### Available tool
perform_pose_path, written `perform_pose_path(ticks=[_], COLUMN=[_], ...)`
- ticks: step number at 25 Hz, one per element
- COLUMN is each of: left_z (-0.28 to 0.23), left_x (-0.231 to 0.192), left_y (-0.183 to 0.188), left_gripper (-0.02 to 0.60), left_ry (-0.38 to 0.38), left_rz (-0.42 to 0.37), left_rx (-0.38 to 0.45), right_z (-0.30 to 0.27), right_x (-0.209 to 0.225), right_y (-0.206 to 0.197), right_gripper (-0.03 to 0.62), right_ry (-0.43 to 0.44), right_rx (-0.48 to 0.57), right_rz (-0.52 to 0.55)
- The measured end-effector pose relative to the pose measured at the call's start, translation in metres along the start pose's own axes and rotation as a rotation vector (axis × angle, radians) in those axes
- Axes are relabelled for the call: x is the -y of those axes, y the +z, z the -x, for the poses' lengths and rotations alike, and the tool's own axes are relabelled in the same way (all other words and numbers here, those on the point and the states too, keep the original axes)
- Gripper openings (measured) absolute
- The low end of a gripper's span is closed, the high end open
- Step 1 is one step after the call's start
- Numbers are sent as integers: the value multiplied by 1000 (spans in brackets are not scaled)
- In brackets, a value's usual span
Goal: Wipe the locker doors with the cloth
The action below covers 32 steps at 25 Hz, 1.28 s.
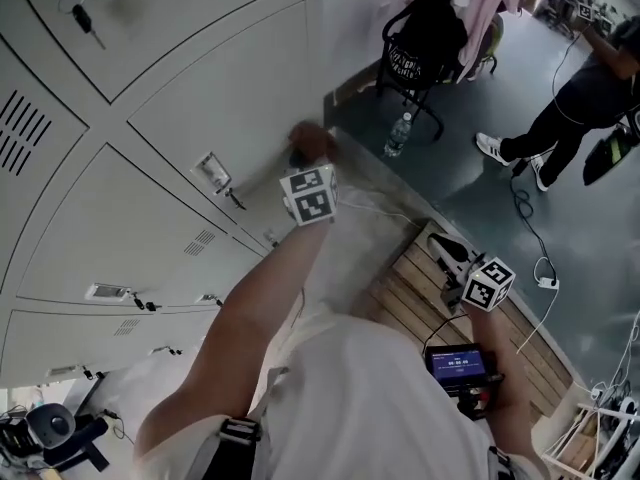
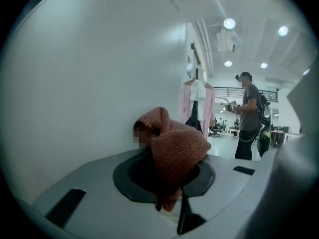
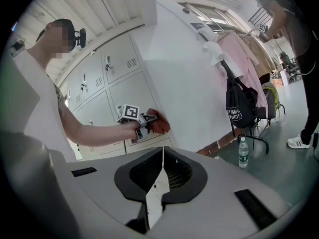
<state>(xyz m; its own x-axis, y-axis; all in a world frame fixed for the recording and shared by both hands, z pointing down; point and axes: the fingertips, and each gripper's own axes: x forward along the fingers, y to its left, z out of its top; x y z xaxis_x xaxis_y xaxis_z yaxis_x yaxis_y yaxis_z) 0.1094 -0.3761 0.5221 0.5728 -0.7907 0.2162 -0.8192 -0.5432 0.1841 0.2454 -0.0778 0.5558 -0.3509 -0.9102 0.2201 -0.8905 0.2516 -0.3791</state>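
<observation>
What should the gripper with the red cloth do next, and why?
Probably slide the cloth sideways along the locker door. The left gripper is shut on the cloth and seems to hold it right against the pale door, so a short sweep would wipe it. The right gripper is shut, empty and held away from the lockers.

The cloth (image 2: 177,151) is rust-red and ribbed, the locker doors (image 1: 210,88) pale grey.

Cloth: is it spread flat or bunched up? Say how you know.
Bunched: the cloth bulges in a crumpled wad from the left gripper, shut on it.
</observation>
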Motion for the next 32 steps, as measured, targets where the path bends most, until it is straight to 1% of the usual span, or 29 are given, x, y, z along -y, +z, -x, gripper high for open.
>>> perform_pose_path(ticks=[1,3,6,10,13,18,20,23,24,27,29,30,32], left_z=[-7,-16,-14,7,35,94,120,154,163,194,217,227,244], left_x=[7,18,24,9,-12,-57,-69,-82,-88,-117,-139,-148,-158], left_y=[4,14,36,49,50,51,60,84,90,89,83,82,89], left_gripper=[67,67,67,67,67,67,67,67,67,67,67,67,67], left_ry=[-7,-9,4,35,86,190,220,274,290,341,399,432,496], left_rz=[-15,-18,19,71,68,53,65,62,73,157,174,159,79], left_rx=[-3,-6,19,43,73,116,155,234,249,248,250,257,280], right_z=[4,12,23,27,20,-2,-12,-29,-35,-50,-57,-60,-65], right_x=[0,2,5,7,5,-4,-8,-18,-23,-34,-39,-41,-44], right_y=[-1,-2,-2,0,4,8,8,8,7,7,8,8,8], right_gripper=[18,18,18,18,18,18,18,18,18,18,18,18,18], right_ry=[-9,-26,-48,-39,1,98,137,200,222,275,302,313,327], right_rx=[4,12,32,43,38,20,7,-12,-17,-30,-34,-38,-53], right_rz=[-2,-3,-11,-5,3,22,28,36,39,47,48,51,61])
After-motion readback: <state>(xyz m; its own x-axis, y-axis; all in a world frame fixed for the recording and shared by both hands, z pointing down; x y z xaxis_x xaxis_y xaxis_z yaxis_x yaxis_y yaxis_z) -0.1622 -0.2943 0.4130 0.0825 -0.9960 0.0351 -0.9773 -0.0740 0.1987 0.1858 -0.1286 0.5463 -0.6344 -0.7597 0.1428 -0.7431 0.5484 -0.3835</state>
